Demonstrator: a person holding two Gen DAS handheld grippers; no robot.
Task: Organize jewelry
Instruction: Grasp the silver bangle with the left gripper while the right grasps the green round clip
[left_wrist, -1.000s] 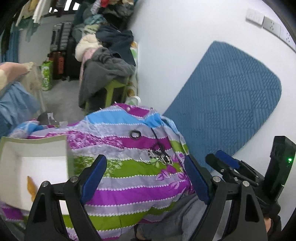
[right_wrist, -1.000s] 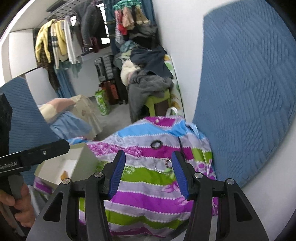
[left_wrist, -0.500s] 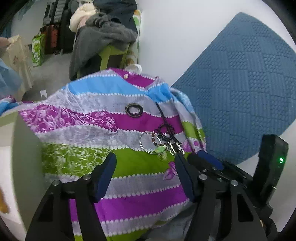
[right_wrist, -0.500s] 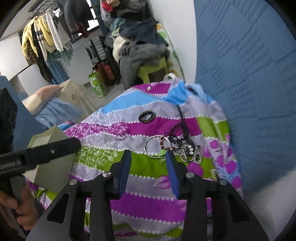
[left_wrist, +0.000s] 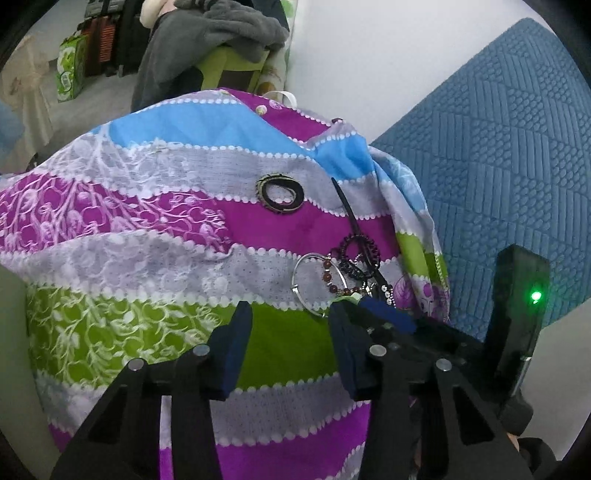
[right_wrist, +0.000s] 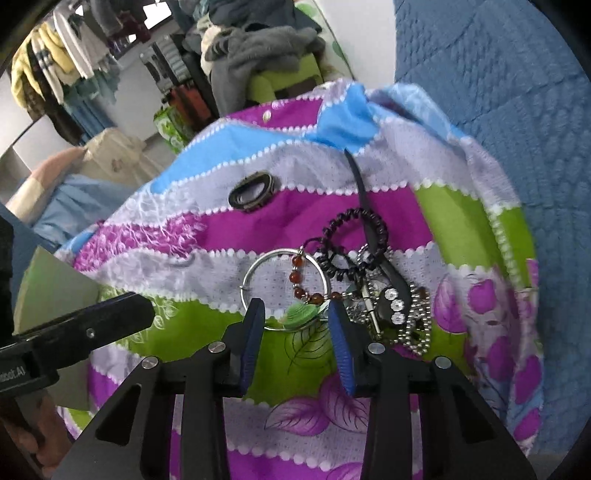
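Observation:
A pile of jewelry lies on a striped purple, green and blue cloth (right_wrist: 229, 240): a silver bangle (right_wrist: 251, 273), a red bead bracelet (right_wrist: 297, 278), a green pendant (right_wrist: 301, 314), a dark bead bracelet (right_wrist: 369, 221), a black strap and a ball chain (right_wrist: 417, 332). A dark ring bracelet (right_wrist: 253, 192) lies apart, farther back. My right gripper (right_wrist: 295, 314) is open, its fingertips either side of the green pendant at the bangle's near edge. My left gripper (left_wrist: 288, 314) is open and empty over the cloth just left of the pile (left_wrist: 343, 273); the ring bracelet shows in its view (left_wrist: 280, 192).
A pale open box (right_wrist: 55, 284) stands at the cloth's left edge. A blue quilted mat (left_wrist: 498, 166) leans on the white wall to the right. A green stool heaped with clothes (left_wrist: 229, 40) stands behind, with hanging clothes and bags beyond.
Both grippers have moved forward and down toward the jewelry pile. The right gripper's jaws have narrowed and now flank the green pendant. The box has slid out of the left view.

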